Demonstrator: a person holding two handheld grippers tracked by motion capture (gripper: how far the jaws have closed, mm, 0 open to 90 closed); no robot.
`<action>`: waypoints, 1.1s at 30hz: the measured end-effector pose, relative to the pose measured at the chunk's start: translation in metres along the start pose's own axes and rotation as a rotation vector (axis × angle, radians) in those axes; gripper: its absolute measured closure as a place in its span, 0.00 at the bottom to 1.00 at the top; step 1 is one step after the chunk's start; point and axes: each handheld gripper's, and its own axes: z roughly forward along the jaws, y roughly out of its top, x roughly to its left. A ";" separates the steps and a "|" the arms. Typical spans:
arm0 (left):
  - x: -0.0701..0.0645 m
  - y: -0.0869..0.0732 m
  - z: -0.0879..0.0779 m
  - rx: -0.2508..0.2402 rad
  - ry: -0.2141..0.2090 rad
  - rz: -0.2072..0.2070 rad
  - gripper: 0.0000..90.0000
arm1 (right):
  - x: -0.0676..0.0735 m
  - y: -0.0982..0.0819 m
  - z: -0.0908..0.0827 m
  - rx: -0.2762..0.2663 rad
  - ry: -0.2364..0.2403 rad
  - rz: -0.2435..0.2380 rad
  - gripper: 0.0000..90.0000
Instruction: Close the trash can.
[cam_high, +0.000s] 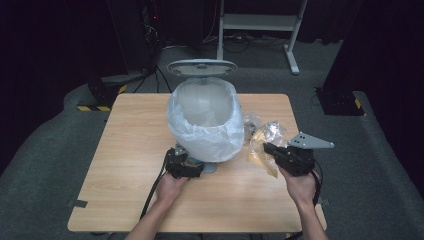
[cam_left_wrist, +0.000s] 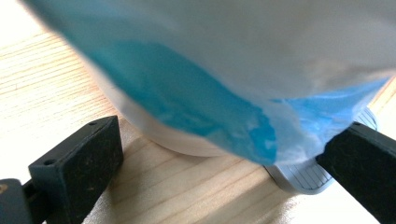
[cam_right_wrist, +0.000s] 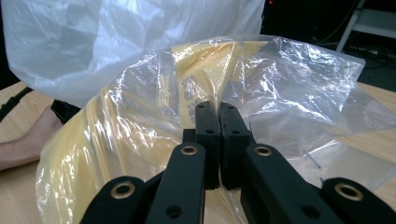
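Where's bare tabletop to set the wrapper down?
Free: the table left of the lined bin, and the near edge between the forearms. Crowded: right of the bin, where the right hand-held gripper pinches the crinkled wrapper.

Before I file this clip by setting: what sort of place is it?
Probably a lab or recording studio: one wooden table on grey carpet, black curtains around it, and trailing floor cables beside a metal stand.

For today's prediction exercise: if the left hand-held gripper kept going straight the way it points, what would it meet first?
Most likely the bin lined with a white bag: its base lies just ahead between the open jaws of the left hand-held gripper, though the exact gap is unclear.
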 end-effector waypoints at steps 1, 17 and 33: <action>0.000 0.000 0.000 0.000 0.000 -0.001 0.01 | 0.000 0.003 -0.001 -0.004 0.006 0.000 0.98; 0.000 0.000 0.000 0.001 -0.001 0.000 0.01 | 0.006 0.050 0.001 -0.028 0.074 -0.051 0.98; 0.000 0.000 0.000 0.001 -0.001 -0.001 0.01 | 0.017 0.089 0.024 -0.013 0.144 -0.090 0.98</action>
